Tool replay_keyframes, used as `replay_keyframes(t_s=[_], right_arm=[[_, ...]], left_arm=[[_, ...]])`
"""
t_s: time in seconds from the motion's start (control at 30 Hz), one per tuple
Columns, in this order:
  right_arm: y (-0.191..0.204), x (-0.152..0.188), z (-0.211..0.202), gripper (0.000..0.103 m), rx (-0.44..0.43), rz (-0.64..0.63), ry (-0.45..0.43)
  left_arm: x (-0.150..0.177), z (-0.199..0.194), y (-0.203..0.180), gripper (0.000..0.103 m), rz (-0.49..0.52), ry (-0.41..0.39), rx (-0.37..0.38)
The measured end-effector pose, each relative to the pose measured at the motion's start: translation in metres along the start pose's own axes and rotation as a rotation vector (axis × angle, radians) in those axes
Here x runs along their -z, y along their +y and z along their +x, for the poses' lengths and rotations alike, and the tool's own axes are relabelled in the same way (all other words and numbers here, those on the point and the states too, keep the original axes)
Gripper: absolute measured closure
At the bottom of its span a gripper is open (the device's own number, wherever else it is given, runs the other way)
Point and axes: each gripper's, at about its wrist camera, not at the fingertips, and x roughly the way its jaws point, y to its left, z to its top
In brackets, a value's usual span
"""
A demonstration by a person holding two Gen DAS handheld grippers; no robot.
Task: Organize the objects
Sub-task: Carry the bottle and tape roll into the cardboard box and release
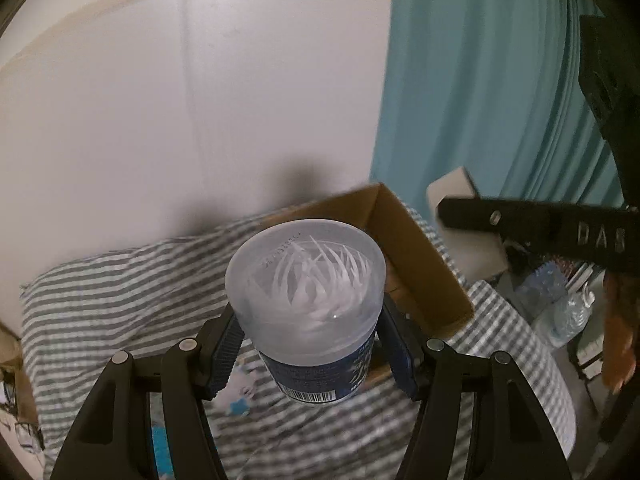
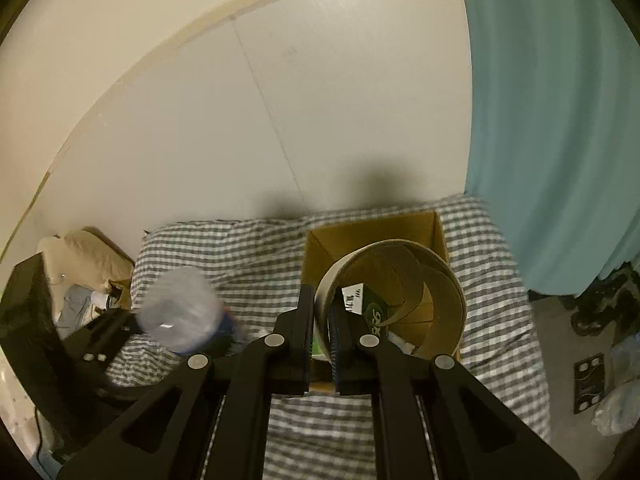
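Observation:
My left gripper (image 1: pixel 310 344) is shut on a clear plastic tub of floss picks (image 1: pixel 306 284) with a blue label, held up above the striped bed. The tub also shows blurred in the right wrist view (image 2: pixel 180 312). My right gripper (image 2: pixel 322 320) is shut on the wall of a cardboard tape roll (image 2: pixel 424 304), held over an open cardboard box (image 2: pixel 376 232). The box also shows behind the tub in the left wrist view (image 1: pixel 404 236). The right gripper's arm (image 1: pixel 532 220) crosses the right side of the left wrist view.
A grey-and-white striped bed cover (image 2: pixel 240 256) lies under both grippers, against a white wall (image 1: pixel 200 100). A teal curtain (image 2: pixel 560 120) hangs on the right. Plastic bottles (image 1: pixel 560 304) and clutter lie on the floor to the right. A black unit (image 2: pixel 32 312) stands at left.

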Motion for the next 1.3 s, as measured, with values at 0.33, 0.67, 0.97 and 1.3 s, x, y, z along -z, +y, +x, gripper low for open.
replay_keyframes(t_s=[0.33, 0.67, 0.97, 1.3], right_arm=[[-0.060, 0.028, 0.065, 0.095, -0.071, 0.092, 0.082], [-0.071, 0.016, 0.045, 0.049, -0.031, 0.111, 0.040], [-0.045, 0.016, -0.012, 0.042, 0.053, 0.081, 0.003], [0.063, 0.008, -0.109, 0.022, 0.014, 0.012, -0.137]], left_arm=[[-0.023, 0.081, -0.012, 0.038, 0.084, -0.014, -0.020], [-0.032, 0.075, 0.005, 0.005, 0.003, -0.018, 0.004], [-0.027, -0.010, 0.026, 0.002, 0.049, -0.070, -0.126], [0.016, -0.133, 0.094, 0.000, 0.034, -0.173, -0.188]])
